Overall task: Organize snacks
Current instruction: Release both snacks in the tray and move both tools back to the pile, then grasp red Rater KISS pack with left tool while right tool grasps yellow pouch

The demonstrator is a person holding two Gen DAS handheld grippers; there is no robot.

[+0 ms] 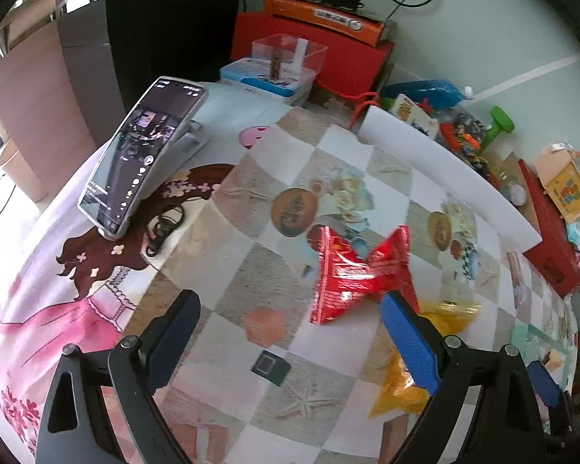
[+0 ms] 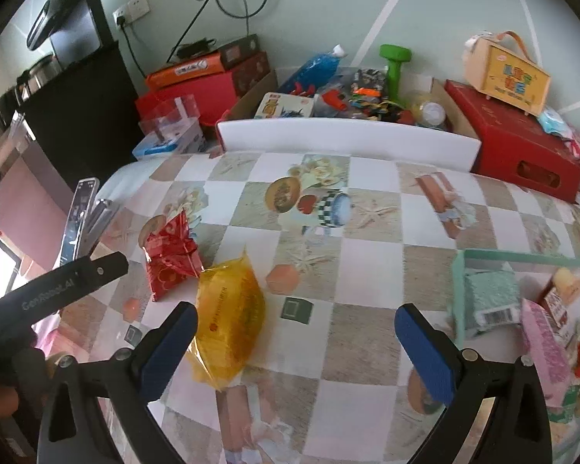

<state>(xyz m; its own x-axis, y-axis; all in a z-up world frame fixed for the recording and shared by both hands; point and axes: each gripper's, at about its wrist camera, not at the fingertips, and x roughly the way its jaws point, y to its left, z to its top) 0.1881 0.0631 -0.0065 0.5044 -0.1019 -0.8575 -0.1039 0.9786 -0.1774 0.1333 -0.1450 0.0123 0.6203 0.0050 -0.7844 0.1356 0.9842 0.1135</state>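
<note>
In the left wrist view, the left gripper (image 1: 290, 332) hovers above the worktop (image 1: 251, 208) with its blue-padded fingers (image 1: 410, 344) spread wide and nothing between them. A red snack packet (image 1: 348, 274) lies crumpled on the checked cloth just ahead of the right-hand finger, its lower corner close to that finger's tip; whether they touch cannot be told. A yellow snack packet (image 1: 402, 386) lies behind and below the same finger, partly hidden by it. To the left, a phone (image 1: 143, 154) leans tilted on a stand, with a black cord (image 1: 162, 232) coiled at its foot. A long white board (image 1: 444, 178) stands on edge along the far side of the cloth, with a clutter of toys and boxes beyond it.

In the right wrist view, the right gripper (image 2: 295, 344) also hangs wide open and empty above the worktop (image 2: 367, 263). The yellow snack packet (image 2: 228, 321) lies just beside its left finger, seeming to touch the pad's tip. The red snack packet (image 2: 172, 259) sits further back and to the left, near the yellow one. The left gripper's (image 2: 92, 270) black arm reaches in from the left edge close to the red packet. On the right, a pale green basket (image 2: 458, 294) holds several packets, among them a green one (image 2: 489, 297) and a pink one (image 2: 543, 344).
</note>
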